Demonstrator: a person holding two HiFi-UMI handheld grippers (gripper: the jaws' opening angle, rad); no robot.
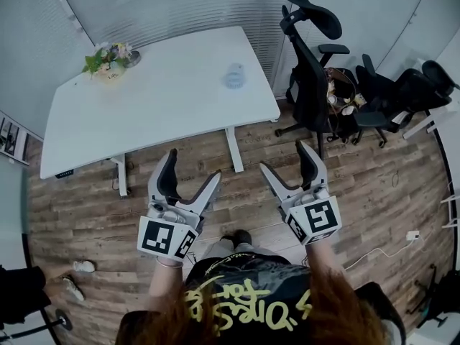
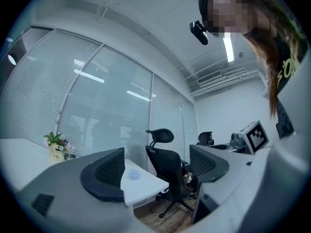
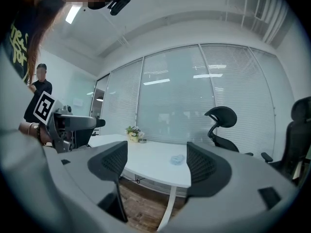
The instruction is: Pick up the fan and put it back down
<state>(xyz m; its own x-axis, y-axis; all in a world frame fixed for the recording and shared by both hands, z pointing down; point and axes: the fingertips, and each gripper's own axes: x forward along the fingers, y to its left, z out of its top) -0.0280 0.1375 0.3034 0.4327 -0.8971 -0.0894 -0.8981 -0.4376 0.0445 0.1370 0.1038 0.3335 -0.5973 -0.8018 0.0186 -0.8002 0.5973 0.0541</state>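
A small pale blue fan (image 1: 233, 75) lies on the white table (image 1: 144, 113), towards its right end; it also shows as a small fan (image 2: 133, 175) in the left gripper view and as the fan (image 3: 177, 159) in the right gripper view. My left gripper (image 1: 192, 169) and right gripper (image 1: 286, 160) are both held over the wooden floor, short of the table's near edge and well away from the fan. Both are open with nothing between the jaws. The left gripper (image 2: 155, 171) and right gripper (image 3: 158, 165) show empty gaps.
A potted flower arrangement (image 1: 108, 58) stands at the table's far left corner. Black office chairs (image 1: 316, 70) crowd the floor right of the table. A white power strip and cable (image 1: 410, 236) lie on the floor at right. Someone's shoes (image 1: 75, 275) are at lower left.
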